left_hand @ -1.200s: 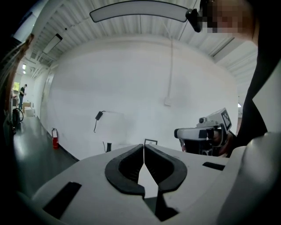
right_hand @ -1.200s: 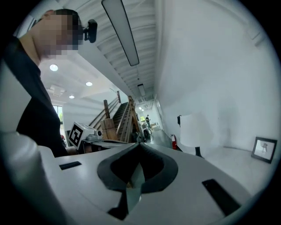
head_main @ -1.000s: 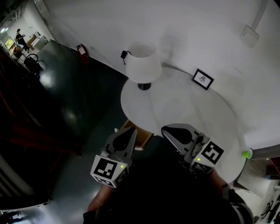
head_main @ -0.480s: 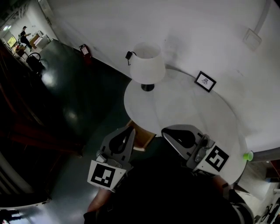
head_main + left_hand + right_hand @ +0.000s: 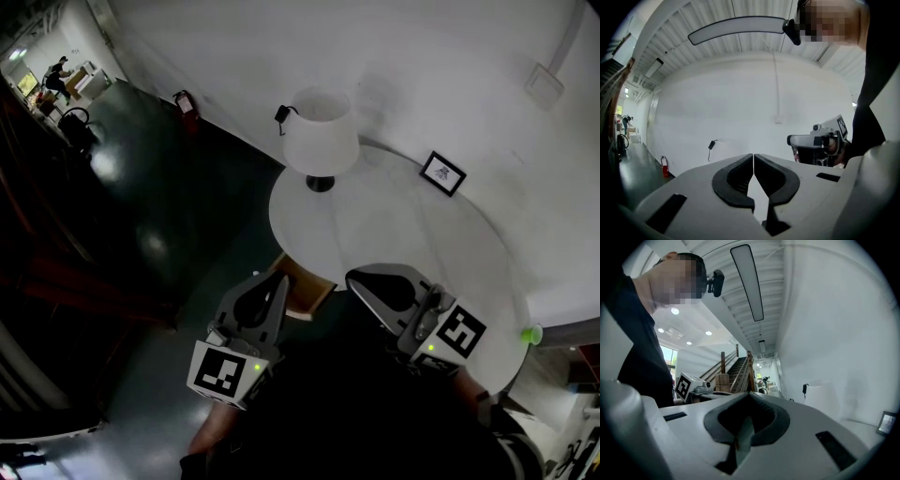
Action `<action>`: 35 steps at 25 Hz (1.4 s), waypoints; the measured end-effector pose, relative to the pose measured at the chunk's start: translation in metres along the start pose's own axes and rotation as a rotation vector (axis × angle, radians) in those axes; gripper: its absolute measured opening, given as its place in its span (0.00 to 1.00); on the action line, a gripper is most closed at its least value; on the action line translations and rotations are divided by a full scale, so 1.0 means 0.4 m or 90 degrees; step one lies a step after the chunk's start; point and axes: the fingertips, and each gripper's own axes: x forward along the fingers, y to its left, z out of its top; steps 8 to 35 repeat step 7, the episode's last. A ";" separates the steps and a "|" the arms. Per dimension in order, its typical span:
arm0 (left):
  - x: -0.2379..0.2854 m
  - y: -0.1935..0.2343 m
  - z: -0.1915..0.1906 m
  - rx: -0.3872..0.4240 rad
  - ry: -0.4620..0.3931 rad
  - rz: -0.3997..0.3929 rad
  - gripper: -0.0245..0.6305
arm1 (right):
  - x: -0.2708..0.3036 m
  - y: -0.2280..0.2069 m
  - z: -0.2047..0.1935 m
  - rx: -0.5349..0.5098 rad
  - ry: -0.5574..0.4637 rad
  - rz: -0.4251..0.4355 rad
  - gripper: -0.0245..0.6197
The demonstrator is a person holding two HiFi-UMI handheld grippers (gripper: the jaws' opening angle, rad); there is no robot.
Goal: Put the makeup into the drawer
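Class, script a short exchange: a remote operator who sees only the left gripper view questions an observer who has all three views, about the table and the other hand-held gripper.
Operator: Past my left hand-held gripper I see mostly wall. What stands on the table?
Observer: A small framed picture stands at its far edge, near the wall.
Operator: Does the right hand-held gripper hold anything?
Observer: No. Its own view shows the jaws shut, with nothing between them.
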 end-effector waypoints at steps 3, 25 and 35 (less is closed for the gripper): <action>-0.004 0.007 -0.005 -0.005 0.003 0.005 0.06 | 0.005 0.004 -0.007 0.002 0.007 0.004 0.06; -0.003 0.015 -0.017 -0.015 0.005 0.007 0.07 | 0.010 0.003 -0.017 0.004 0.013 0.005 0.06; -0.003 0.015 -0.017 -0.015 0.005 0.007 0.07 | 0.010 0.003 -0.017 0.004 0.013 0.005 0.06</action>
